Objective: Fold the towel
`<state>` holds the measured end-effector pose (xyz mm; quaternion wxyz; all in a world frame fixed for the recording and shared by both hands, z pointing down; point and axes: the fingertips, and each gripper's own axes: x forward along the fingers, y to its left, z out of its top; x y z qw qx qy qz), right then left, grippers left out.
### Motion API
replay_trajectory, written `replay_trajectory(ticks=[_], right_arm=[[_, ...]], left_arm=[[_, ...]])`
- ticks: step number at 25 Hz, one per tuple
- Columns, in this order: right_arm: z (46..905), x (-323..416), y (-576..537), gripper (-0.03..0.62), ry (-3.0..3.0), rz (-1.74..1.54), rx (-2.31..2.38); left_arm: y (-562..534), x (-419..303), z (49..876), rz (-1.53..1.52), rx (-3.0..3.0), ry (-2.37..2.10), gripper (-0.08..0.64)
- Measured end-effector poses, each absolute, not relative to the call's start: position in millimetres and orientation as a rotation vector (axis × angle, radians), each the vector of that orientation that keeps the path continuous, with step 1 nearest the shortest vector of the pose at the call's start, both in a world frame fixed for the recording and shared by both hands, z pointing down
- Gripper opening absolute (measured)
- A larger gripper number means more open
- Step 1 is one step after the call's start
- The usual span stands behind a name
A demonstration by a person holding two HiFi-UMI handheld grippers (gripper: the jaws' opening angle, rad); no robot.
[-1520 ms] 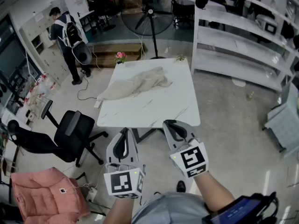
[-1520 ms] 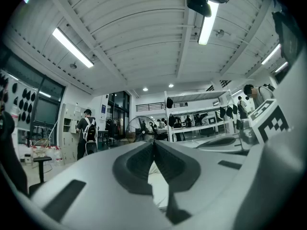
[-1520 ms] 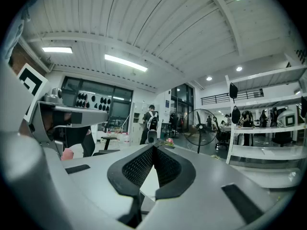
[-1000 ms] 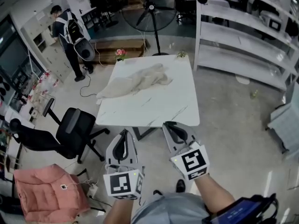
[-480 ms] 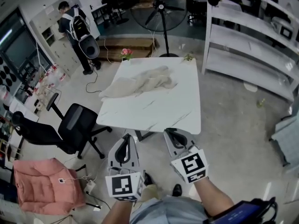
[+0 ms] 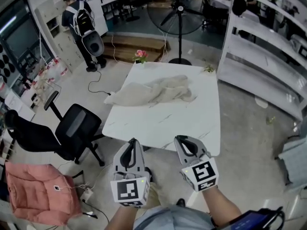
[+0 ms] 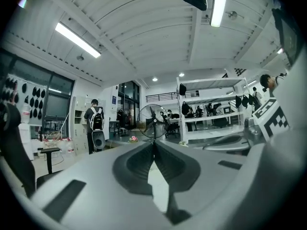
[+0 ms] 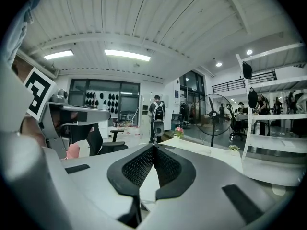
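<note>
One crumpled beige towel (image 6: 153, 92) lies bunched across the far half of a single white table (image 6: 192, 123), one end reaching the table's left edge, as a person holds two grippers side by side at the near edge, well apart from the cloth. Both forearms reach forward from the bottom of the head view, each gripper pointing roughly level toward the towel, with its marker cube facing up toward the camera. The left gripper (image 6: 131, 143) has its jaws pressed together with nothing between them, the tips meeting in a thin line in the left gripper view (image 7: 153, 145). The right gripper (image 6: 178, 140) is likewise closed and empty, its textured pads touching in the right gripper view (image 8: 153, 148). The towel sits ahead of both claws and slightly left of the gap between them, with bare tabletop in between. Two small plants stand at the table's far edge: pink flowers (image 6: 140, 55) at the left corner and a green sprig (image 6: 208, 68) at the right. One black office chair (image 6: 72, 128) stands to the table's left, a pink cushion (image 6: 41, 193) nearer the camera. One standing fan (image 6: 180, 13) rises beyond the table, white shelving (image 6: 264, 56) runs along the right, and one person with a backpack (image 6: 81, 18) stands at the far left.
</note>
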<state>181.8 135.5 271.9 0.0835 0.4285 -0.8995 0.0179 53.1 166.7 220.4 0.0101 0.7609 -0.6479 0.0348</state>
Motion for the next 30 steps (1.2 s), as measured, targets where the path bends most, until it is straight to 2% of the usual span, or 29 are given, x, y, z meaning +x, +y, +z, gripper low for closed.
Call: replay_trajectory(ticks=[6, 16, 22, 30], right_arm=[[288.5, 114.1, 48.4, 0.015, -2.631, 0.099, 1.275], [255.3, 30.5, -84.5, 0.015, -2.601, -0.027, 1.316], [234.6, 6.7, -129.8, 0.017, -2.595, -0.102, 1.336], [244.7, -7.0, -191.2, 0.026, -2.593, -0.11, 1.284]], left_arm=[[69.8, -26.5, 240.1, 0.085, 2.349, -2.011, 0.008], [-49.0, -114.2, 219.4, 0.05, 2.388, -1.978, 0.008], [-81.8, -140.3, 206.9, 0.034, 2.416, -1.972, 0.008], [-117.2, -157.3, 232.6, 0.101, 2.356, -1.976, 0.008]])
